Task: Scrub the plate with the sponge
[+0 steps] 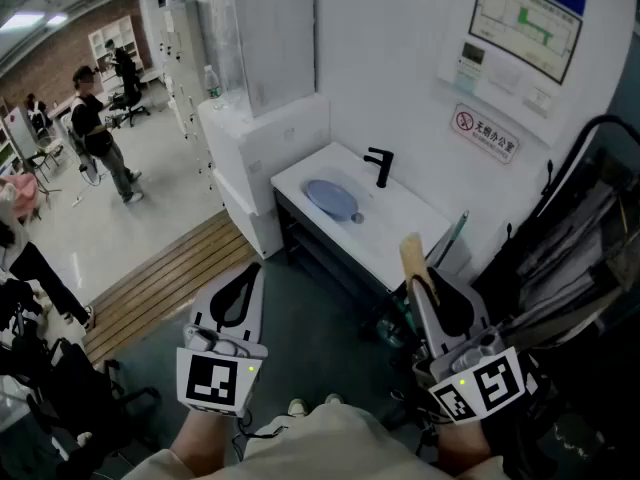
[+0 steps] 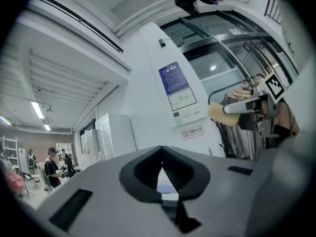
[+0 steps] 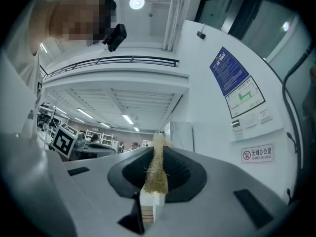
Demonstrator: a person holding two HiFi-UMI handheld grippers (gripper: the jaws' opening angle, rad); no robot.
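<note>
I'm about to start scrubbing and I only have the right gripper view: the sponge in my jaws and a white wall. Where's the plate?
Observer: The blue plate lies on the white counter, just left of the black faucet.
Operator: Is the left gripper carrying anything?
Observer: No. The left gripper has its jaws closed together, with nothing between them.
Operator: Is my sponge on the plate?
Observer: No. In the head view the sponge, pinched in the right gripper, is apart from the plate, to its right and nearer you.
</note>
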